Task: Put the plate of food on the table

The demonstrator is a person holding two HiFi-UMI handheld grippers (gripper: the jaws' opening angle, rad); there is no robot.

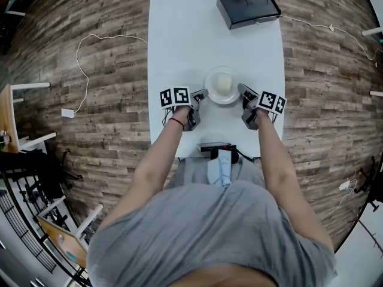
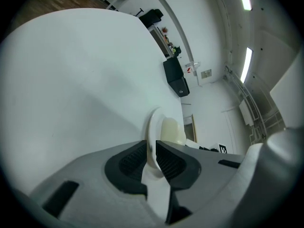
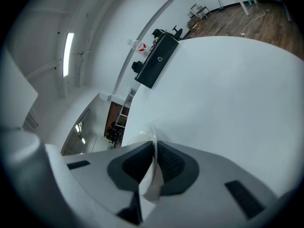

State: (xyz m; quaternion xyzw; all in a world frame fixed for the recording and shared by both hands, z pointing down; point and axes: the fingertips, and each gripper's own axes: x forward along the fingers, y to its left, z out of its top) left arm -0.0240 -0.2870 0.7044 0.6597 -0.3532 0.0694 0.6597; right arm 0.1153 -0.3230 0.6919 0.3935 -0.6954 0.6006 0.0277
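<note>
Plate sat over the near half of the white table, between both tools. Contact with the tabletop could not be confirmed from any view.

Left gripper: jaws pinched on the plate's left rim, and the left gripper view showed the rim clamped between the dark pads.

Right gripper: jaws closed on the opposite rim, which showed only as a thin edge in the right gripper view.

Food: a pale lump, type not discernible.

A black box lay at the far end. A dark object at the near edge was partly hidden by the person's torso.
</note>
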